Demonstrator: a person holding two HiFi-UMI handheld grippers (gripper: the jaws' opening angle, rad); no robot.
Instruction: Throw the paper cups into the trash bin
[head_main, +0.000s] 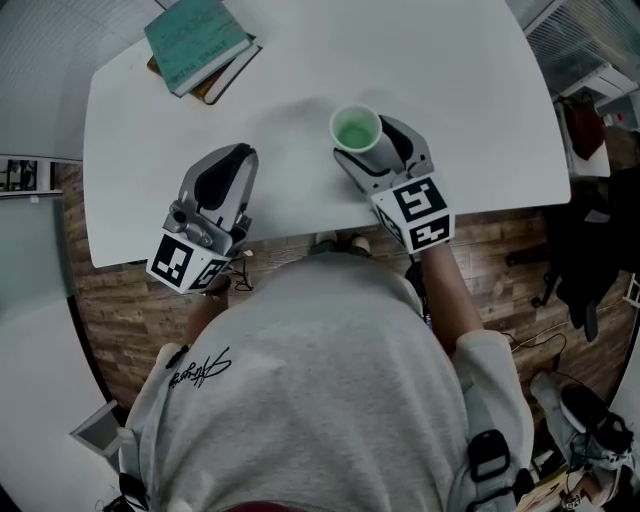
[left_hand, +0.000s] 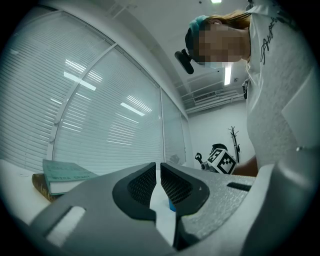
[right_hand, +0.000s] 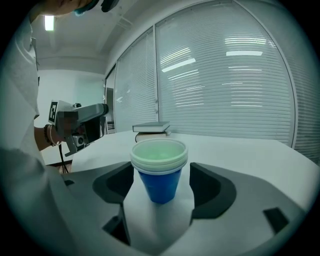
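White table (head_main: 300, 130) holds stacked blue paper cups (right_hand: 159, 167) between the right gripper (right_hand: 162, 186)'s wide jaws, so a crooked squeeze could tip them; the left gripper (left_hand: 157, 186) is nearly closed, holding nothing.

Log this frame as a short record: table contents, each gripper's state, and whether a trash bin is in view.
surface: white table
cups: stack of blue paper cups with pale green insides, upright near the table's front edge
right gripper: jaws apart, one on either side of the cups, not closed on them
left gripper: jaws nearly together, nothing between them
other: teal book lying on a brown book, far left corner
trash bin: not in view
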